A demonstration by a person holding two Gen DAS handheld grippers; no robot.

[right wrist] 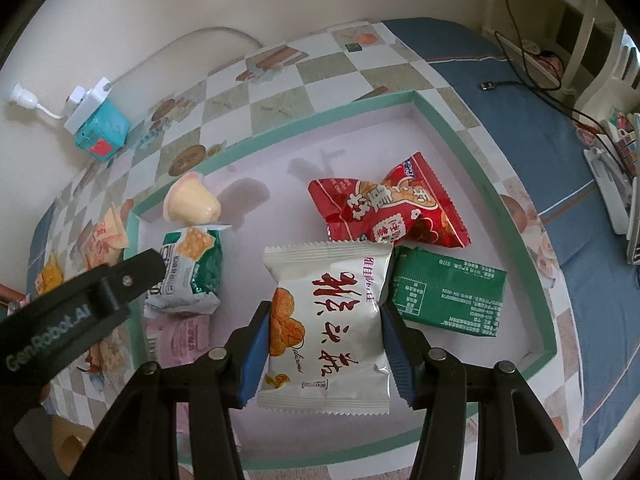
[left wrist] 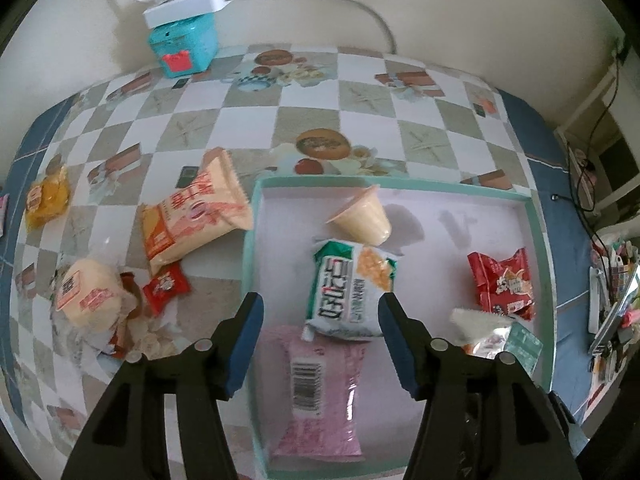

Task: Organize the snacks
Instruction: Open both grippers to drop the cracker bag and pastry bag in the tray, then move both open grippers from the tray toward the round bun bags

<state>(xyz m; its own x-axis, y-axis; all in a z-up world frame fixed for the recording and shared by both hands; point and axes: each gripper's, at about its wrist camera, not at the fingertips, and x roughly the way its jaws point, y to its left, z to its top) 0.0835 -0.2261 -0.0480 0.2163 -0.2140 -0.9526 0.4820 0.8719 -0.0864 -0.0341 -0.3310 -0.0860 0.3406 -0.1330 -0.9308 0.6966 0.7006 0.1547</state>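
A teal-rimmed tray [left wrist: 256, 240] [right wrist: 452, 116] holds several snacks. My right gripper [right wrist: 326, 309] is shut on a white snack packet [right wrist: 328, 328], its blue pads pressing both sides just above the tray floor. Beside it lie a green packet [right wrist: 448, 292] and a red packet [right wrist: 388, 204] [left wrist: 500, 280]. My left gripper [left wrist: 320, 300] hangs open over the tray's left part, above a green-and-white cracker packet [left wrist: 348, 292] [right wrist: 188, 272] and a pink packet [left wrist: 316, 392], touching neither. A jelly cup [left wrist: 362, 218] [right wrist: 192, 200] lies tipped behind them.
Left of the tray on the checked tablecloth lie an orange-and-cream bag [left wrist: 196, 216], a wrapped bun [left wrist: 88, 296], a small red packet [left wrist: 166, 286] and a yellow packet [left wrist: 46, 198]. A teal box under a power strip [left wrist: 184, 40] stands by the wall. Black cables [right wrist: 540, 80] cross the table's right edge.
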